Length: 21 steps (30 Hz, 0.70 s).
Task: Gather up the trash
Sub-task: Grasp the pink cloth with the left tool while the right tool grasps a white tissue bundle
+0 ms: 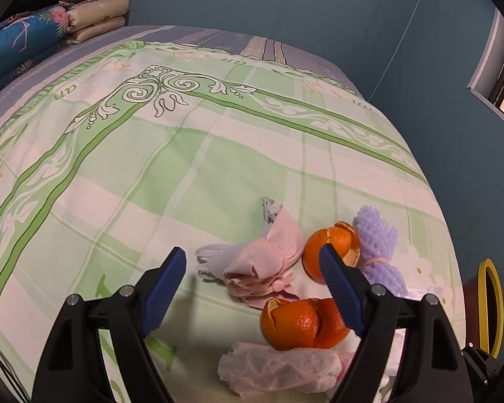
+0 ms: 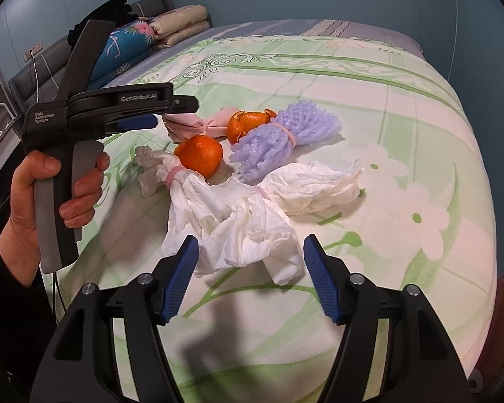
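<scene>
Trash lies on a green-and-white bedspread [image 1: 184,168]. In the left wrist view my left gripper [image 1: 255,268] is open and empty above a pink tied cloth [image 1: 265,262], with two orange peels [image 1: 332,241] [image 1: 295,322], a purple foam net [image 1: 379,245] and a white tissue [image 1: 279,372] nearby. In the right wrist view my right gripper [image 2: 250,258] is open and empty just in front of white tied tissues [image 2: 252,208]. Beyond them lie an orange peel [image 2: 200,154], a second peel [image 2: 248,124], the purple net [image 2: 285,134] and the pink cloth [image 2: 198,124]. The left gripper [image 2: 141,114] shows at the left, hand-held.
Folded quilts and pillows [image 1: 50,30] are stacked at the head of the bed. A blue wall [image 1: 319,0] runs behind. A yellow-rimmed bin [image 1: 490,305] stands beside the bed at the right. The bed edge drops off at the right.
</scene>
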Each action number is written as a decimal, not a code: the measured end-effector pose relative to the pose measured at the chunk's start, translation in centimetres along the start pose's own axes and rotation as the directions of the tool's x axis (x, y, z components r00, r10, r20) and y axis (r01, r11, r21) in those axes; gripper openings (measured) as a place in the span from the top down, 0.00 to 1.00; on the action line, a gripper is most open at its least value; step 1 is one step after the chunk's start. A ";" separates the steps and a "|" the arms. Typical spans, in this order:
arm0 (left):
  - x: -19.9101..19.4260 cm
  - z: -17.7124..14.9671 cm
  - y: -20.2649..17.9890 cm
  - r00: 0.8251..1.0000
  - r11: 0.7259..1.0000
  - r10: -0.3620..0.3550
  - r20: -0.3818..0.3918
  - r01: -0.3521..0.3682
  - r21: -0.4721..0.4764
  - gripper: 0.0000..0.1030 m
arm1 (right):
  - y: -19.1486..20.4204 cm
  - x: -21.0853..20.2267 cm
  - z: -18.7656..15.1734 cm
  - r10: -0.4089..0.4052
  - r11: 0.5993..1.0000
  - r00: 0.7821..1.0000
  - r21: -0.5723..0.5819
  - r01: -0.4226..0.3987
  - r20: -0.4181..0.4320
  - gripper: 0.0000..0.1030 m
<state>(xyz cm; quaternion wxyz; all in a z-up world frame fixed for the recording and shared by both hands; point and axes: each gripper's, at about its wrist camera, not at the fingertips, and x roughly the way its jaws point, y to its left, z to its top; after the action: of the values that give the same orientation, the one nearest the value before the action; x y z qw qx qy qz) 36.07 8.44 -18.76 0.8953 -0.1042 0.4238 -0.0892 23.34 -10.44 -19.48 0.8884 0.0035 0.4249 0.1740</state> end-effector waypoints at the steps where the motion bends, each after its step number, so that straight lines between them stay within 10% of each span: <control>1: 0.2 0.1 -0.1 1.000 1.000 -0.002 -0.003 0.002 0.001 0.24 | 0.1 0.1 0.0 0.006 1.000 1.000 0.000 -0.006 -0.002 0.40; 13: 2.0 -0.5 -1.6 0.998 0.999 -0.016 -0.054 0.018 0.048 0.39 | 0.6 1.8 0.0 0.013 1.000 0.999 -0.009 -0.013 -0.046 0.48; 21: 2.0 -0.3 -1.1 0.998 0.999 -0.021 -0.062 0.023 0.027 0.67 | 0.6 1.9 0.2 -0.003 1.000 0.999 -0.014 0.003 -0.046 0.79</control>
<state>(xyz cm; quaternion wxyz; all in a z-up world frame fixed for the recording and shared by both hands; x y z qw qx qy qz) 36.98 6.83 -20.09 0.8822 -0.0935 0.4487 -0.1081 24.39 -9.27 -20.76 0.8786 -0.0076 0.4441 0.1757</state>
